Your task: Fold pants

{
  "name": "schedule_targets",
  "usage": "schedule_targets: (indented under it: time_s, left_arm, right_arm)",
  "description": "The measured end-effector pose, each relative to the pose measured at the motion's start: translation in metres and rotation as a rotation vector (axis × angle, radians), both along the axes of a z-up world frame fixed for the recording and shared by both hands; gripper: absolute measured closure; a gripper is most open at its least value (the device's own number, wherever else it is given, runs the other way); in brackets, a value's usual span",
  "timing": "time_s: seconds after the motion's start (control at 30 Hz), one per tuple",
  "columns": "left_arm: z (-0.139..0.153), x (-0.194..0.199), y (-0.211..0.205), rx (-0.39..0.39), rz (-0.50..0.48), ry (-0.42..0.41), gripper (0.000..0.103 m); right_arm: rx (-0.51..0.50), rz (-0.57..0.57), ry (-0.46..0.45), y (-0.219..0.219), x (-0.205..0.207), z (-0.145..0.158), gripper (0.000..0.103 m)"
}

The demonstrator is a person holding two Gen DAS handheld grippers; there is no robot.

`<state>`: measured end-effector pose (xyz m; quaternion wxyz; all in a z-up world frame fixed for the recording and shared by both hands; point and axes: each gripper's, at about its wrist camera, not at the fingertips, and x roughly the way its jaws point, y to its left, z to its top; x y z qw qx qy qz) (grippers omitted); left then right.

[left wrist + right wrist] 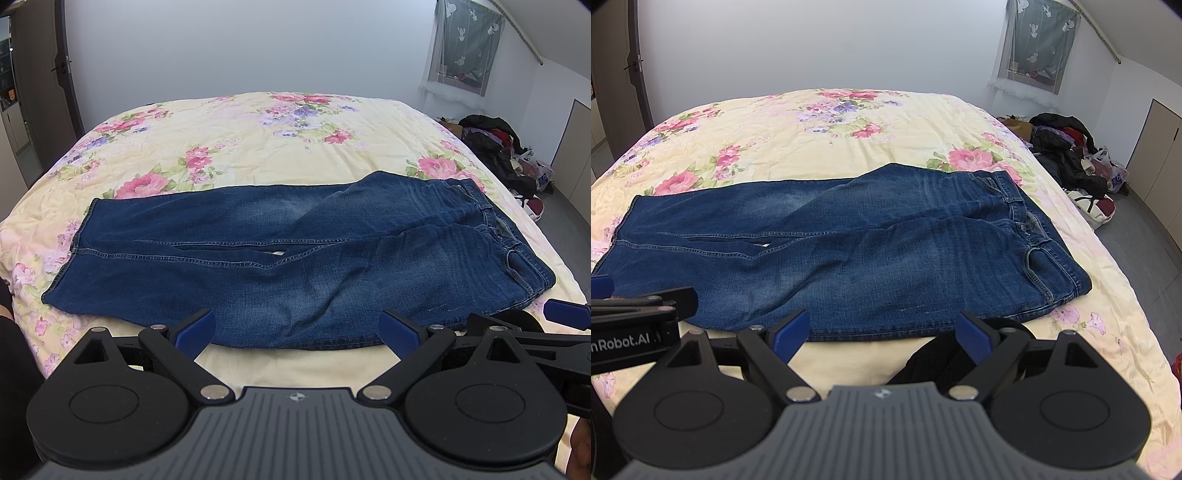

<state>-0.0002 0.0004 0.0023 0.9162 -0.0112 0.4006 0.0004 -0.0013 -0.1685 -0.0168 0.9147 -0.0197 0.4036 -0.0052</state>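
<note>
Blue jeans (295, 254) lie flat across a floral bed cover, waistband to the right, leg hems to the left, the two legs side by side. They also show in the right wrist view (868, 254). My left gripper (297, 332) is open and empty, just above the jeans' near edge at mid-length. My right gripper (882, 332) is open and empty, at the near edge closer to the waistband. The right gripper's finger shows at the right edge of the left view (565, 314).
The bed (258, 125) has a cream cover with pink flowers and bare cover beyond the jeans. A pile of dark clothes and bags (498, 151) lies on the floor to the right. A dark cloth (934, 358) lies under my right gripper.
</note>
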Motion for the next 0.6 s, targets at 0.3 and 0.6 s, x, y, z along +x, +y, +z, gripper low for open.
schedule_targets:
  time_s: [0.3, 0.6]
  left_arm:
    - [-0.0005, 0.0000, -0.0001, 0.000, 0.000, 0.000, 0.000]
    - [-0.0069, -0.0035, -0.0024, -0.008, 0.006, 0.002, 0.000]
  right_arm:
    - [0.001, 0.002, -0.002, 0.0003, 0.0006, 0.0029, 0.020]
    - [0.001, -0.009, -0.009, -0.0037, 0.0021, 0.0046, 0.020]
